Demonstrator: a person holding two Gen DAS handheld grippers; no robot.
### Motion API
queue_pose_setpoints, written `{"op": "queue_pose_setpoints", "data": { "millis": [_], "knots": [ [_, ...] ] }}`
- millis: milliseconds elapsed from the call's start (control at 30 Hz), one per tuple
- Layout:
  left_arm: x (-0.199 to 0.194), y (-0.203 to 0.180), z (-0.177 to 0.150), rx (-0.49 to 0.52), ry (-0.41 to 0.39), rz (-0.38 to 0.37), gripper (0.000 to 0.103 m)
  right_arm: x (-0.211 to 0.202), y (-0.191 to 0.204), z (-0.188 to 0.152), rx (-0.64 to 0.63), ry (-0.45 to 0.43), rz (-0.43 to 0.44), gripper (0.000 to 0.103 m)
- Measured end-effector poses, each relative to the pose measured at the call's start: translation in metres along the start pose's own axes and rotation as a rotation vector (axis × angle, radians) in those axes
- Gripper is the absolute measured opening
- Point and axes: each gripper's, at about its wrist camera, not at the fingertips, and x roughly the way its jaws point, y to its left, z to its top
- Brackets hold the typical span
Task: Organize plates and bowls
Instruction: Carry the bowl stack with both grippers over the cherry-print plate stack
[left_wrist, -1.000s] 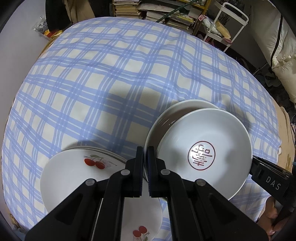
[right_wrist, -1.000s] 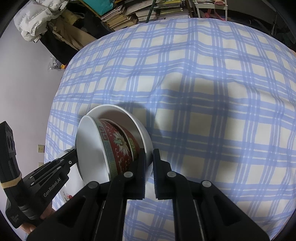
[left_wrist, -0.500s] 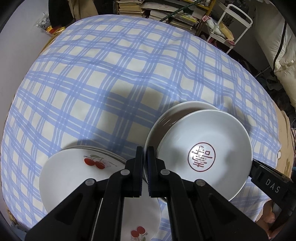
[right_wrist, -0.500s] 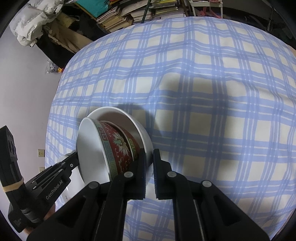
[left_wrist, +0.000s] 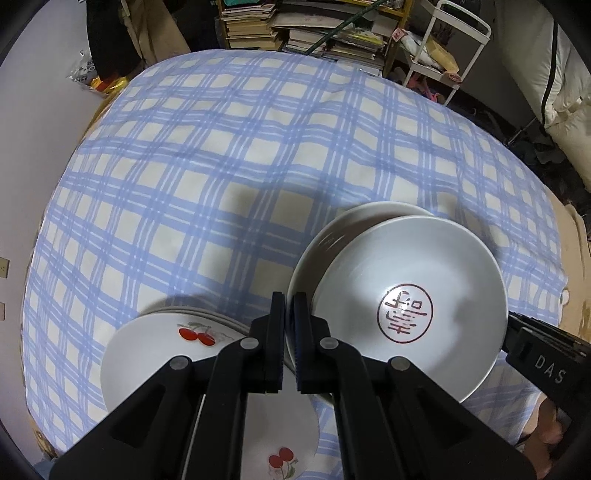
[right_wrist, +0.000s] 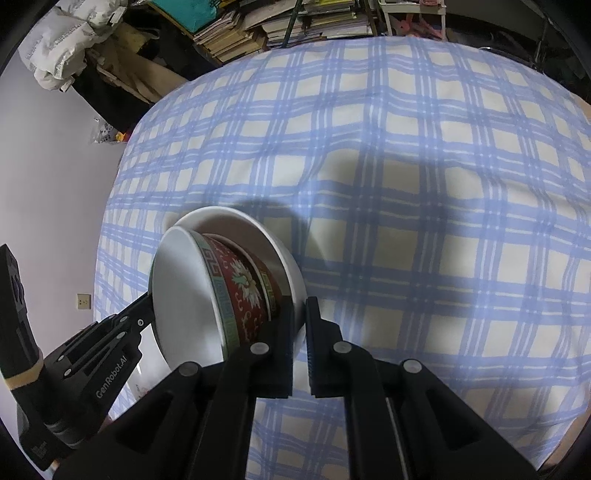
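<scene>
Two nested bowls are held up above the checked cloth. The inner bowl (left_wrist: 410, 314) is white inside with a red seal mark; its outside (right_wrist: 240, 291) is red with flower patterns. It sits in a plain white bowl (left_wrist: 354, 221), which also shows in the right wrist view (right_wrist: 258, 229). My left gripper (left_wrist: 289, 306) is shut on the white bowl's rim from the left. My right gripper (right_wrist: 300, 314) is shut on the same rim from the opposite side. A stack of white cherry-print plates (left_wrist: 155, 350) lies on the cloth below my left gripper.
The blue and cream checked cloth (left_wrist: 229, 155) covers a wide surface. Stacks of books (left_wrist: 314, 29) and a white wire cart (left_wrist: 450, 44) stand beyond its far edge. A white wall (right_wrist: 55, 166) runs along the left side.
Both grippers have risen and drawn back slightly with the bowls; more of the far clutter shows. The grips are unchanged.
</scene>
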Motion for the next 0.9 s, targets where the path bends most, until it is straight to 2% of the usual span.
{"op": "queue_pose_setpoints", "data": {
  "millis": [267,367,533,700,900],
  "knots": [
    [-0.018,-0.007,0.001,-0.001,-0.030,-0.005,0.002,-0.020,0.000,0.000,0.006,-0.026,-0.010,0.010],
    [-0.026,-0.006,-0.001,-0.013,-0.028,-0.029,0.002,-0.031,0.006,-0.001,-0.006,-0.030,-0.037,0.010],
    [-0.054,-0.004,-0.006,-0.013,-0.063,-0.029,0.002,-0.051,0.018,-0.008,-0.017,-0.050,-0.048,0.010],
    [-0.077,0.018,-0.015,-0.050,-0.082,-0.037,0.002,-0.066,0.039,-0.020,-0.041,-0.069,-0.029,0.010],
    [-0.090,0.056,-0.042,-0.100,-0.087,0.001,0.003,-0.058,0.070,-0.043,-0.087,-0.050,0.001,0.010]
  ]
}}
